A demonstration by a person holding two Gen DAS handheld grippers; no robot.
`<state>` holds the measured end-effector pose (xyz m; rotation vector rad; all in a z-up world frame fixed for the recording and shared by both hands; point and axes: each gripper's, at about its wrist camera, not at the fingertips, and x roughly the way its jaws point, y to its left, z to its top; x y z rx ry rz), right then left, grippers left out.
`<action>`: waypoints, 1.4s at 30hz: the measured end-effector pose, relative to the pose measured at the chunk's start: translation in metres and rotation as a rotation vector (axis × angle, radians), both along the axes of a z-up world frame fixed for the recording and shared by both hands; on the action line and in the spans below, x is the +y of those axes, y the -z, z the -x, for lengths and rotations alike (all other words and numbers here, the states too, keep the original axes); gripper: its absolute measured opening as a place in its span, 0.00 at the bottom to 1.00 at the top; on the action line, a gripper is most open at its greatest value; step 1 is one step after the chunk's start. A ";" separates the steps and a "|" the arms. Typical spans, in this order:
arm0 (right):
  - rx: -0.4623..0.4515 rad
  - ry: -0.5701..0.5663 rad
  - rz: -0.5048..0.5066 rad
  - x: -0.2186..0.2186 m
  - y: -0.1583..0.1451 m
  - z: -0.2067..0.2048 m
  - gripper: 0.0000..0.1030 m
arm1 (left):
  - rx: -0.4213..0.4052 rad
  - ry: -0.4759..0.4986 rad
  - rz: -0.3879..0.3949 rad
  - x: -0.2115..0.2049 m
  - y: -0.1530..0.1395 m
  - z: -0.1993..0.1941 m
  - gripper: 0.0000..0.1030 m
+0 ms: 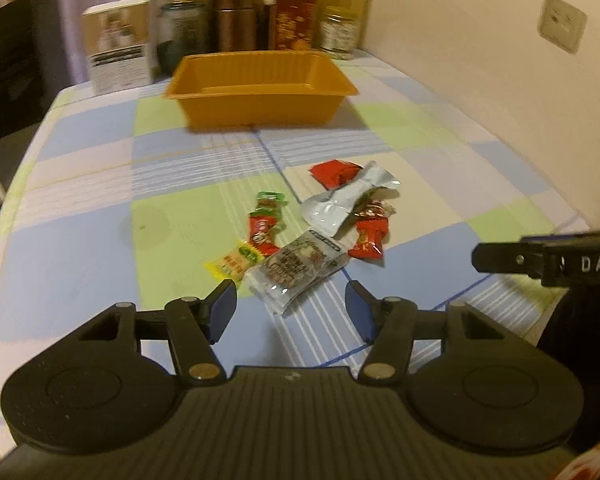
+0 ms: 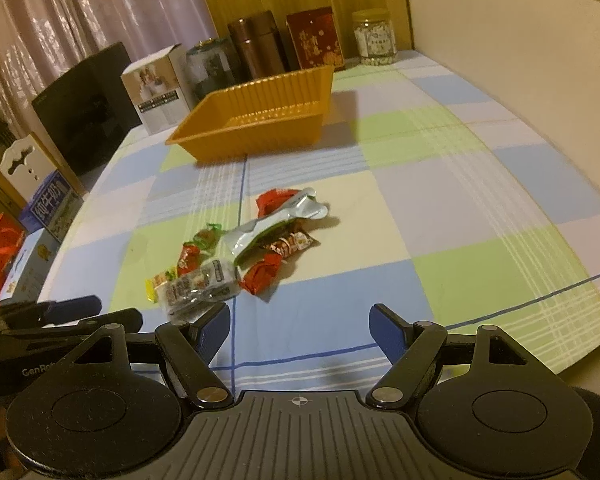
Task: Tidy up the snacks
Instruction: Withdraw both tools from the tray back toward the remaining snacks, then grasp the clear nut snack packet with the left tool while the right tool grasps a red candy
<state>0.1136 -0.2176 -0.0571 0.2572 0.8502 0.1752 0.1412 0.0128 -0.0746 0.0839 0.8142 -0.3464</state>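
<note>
Here your left gripper (image 1: 290, 312) hangs low over the counter (image 1: 80, 272) with its jaws spread wide and nothing between the blue pads; the clear crinkled packet (image 1: 296, 270) lies just ahead of them. Your right gripper (image 2: 300, 330) is likewise released, jaws apart and holding nothing, and it sits beside the left one, near the front of the same heap. The snacks lie in a loose pile on the counter's checked cloth of blue, green and pale squares: the clear packet (image 2: 198, 290) with dark print, a small yellow sachet (image 1: 230, 266) touching it, a red-and-green wrapper (image 1: 266, 222), a glossy red twist-ended wrapper (image 1: 368, 238), a long silver foil pouch (image 1: 346, 198) creased and lying across the others, and a flat red packet (image 1: 334, 172) at the far end. Well beyond the pile stands the orange plastic tray (image 1: 260, 102), rectangular with ribbed walls and a flared rim; no snack shows inside it. Behind it, against the wall, stand a white carton (image 1: 118, 46), two brown metal canisters (image 1: 236, 18) and a glass jar (image 1: 338, 32).
</note>
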 end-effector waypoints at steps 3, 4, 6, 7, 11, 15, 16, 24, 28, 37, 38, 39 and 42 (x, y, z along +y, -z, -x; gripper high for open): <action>0.006 0.004 -0.004 0.001 0.005 -0.005 0.70 | -0.004 0.065 -0.035 -0.005 0.007 -0.012 0.54; 0.006 0.005 -0.004 0.001 0.006 -0.007 0.70 | -0.004 0.084 -0.045 -0.007 0.010 -0.016 0.54; 0.008 0.006 0.000 0.002 0.009 -0.011 0.69 | -0.002 0.113 -0.064 -0.010 0.015 -0.025 0.54; 0.009 0.007 0.000 0.002 0.010 -0.013 0.69 | 0.000 0.127 -0.073 -0.012 0.017 -0.030 0.54; 0.017 0.018 0.004 0.002 0.015 -0.020 0.69 | 0.015 0.183 -0.089 -0.017 0.024 -0.048 0.50; 0.034 0.025 0.006 0.001 0.023 -0.025 0.69 | 0.031 0.247 -0.107 -0.024 0.032 -0.060 0.48; 0.037 0.027 0.006 0.001 0.025 -0.027 0.69 | 0.034 0.261 -0.115 -0.026 0.035 -0.061 0.48; 0.055 0.043 0.001 -0.001 0.032 -0.036 0.65 | 0.052 0.282 -0.140 -0.035 0.046 -0.070 0.43; 0.057 0.042 -0.007 0.002 0.033 -0.041 0.65 | 0.102 0.176 -0.085 -0.032 0.042 -0.068 0.36; 0.051 0.022 -0.022 0.015 0.037 -0.054 0.63 | 0.077 0.034 -0.027 -0.027 0.044 -0.041 0.36; 0.051 0.018 -0.023 0.016 0.038 -0.056 0.62 | 0.061 0.055 -0.038 -0.029 0.045 -0.041 0.36; 0.053 0.013 -0.024 0.018 0.040 -0.057 0.59 | 0.055 0.076 -0.041 -0.030 0.046 -0.041 0.36; 0.054 0.001 -0.032 0.024 0.042 -0.062 0.52 | 0.052 0.114 -0.041 -0.029 0.051 -0.045 0.39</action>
